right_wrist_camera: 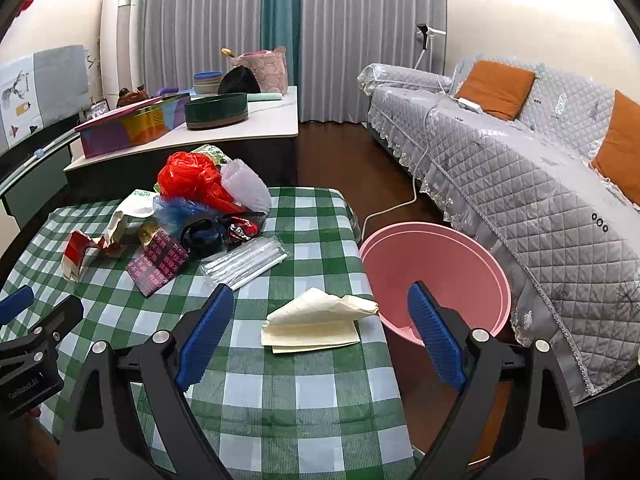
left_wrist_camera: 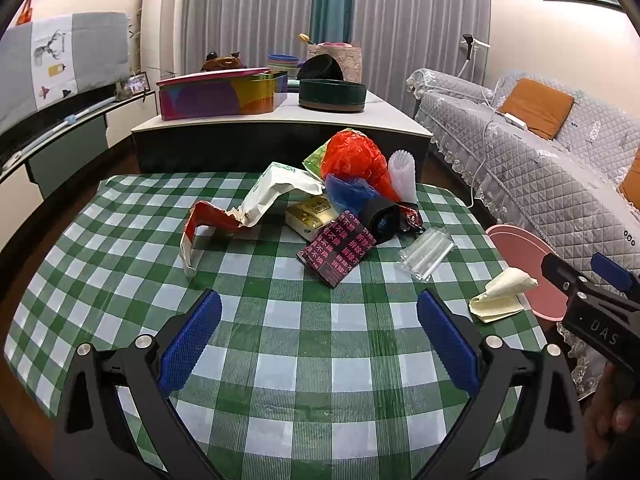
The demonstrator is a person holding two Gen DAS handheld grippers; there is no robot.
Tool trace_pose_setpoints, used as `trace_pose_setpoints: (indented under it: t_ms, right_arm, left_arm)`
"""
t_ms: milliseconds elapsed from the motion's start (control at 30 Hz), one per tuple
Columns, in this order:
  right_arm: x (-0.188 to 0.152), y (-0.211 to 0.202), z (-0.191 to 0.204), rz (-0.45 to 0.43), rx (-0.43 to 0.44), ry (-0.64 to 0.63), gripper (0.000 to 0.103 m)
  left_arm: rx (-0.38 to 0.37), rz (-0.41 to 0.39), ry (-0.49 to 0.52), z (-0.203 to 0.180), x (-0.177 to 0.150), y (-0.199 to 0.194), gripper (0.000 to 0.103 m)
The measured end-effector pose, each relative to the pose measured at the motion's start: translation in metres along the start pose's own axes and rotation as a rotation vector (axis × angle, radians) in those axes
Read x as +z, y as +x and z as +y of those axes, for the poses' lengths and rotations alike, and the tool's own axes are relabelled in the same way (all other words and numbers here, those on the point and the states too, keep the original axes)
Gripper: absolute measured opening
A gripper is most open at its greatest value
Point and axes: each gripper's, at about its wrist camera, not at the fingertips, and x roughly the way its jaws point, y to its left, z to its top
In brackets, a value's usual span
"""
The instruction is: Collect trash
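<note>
Nearest, the right gripper (right_wrist_camera: 320,332) hovers over a table (right_wrist_camera: 280,420) spread with a green checked cloth, its blue-padded jaws wide apart and holding nothing. Just ahead between them lies a folded cream paper napkin (right_wrist_camera: 316,322), close to the table's right edge. Beside that edge, lower down, stands a pink bin (right_wrist_camera: 472,276) — the likely place for the trash. The left gripper (left_wrist_camera: 320,340) also stands open and empty over bare cloth. To do this step well, I judge the right jaws should come down around the napkin, pinch its raised fold, then lift it clear before swinging toward the bin. Farther off sits a heap of wrappers — a clear plastic packet (right_wrist_camera: 248,260), a red bag (right_wrist_camera: 188,180).
</note>
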Motion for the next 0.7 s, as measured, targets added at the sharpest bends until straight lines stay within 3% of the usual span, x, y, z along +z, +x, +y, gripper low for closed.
trace_pose_setpoints:
  t_ms: [700]
  right_arm:
    - [0.0018,-0.0023,0.0003,-0.015,-0.004,-0.014,0.087]
  left_arm:
    - [-0.001,-0.001,-0.001,-0.0018,0.0017,0.0016,0.095]
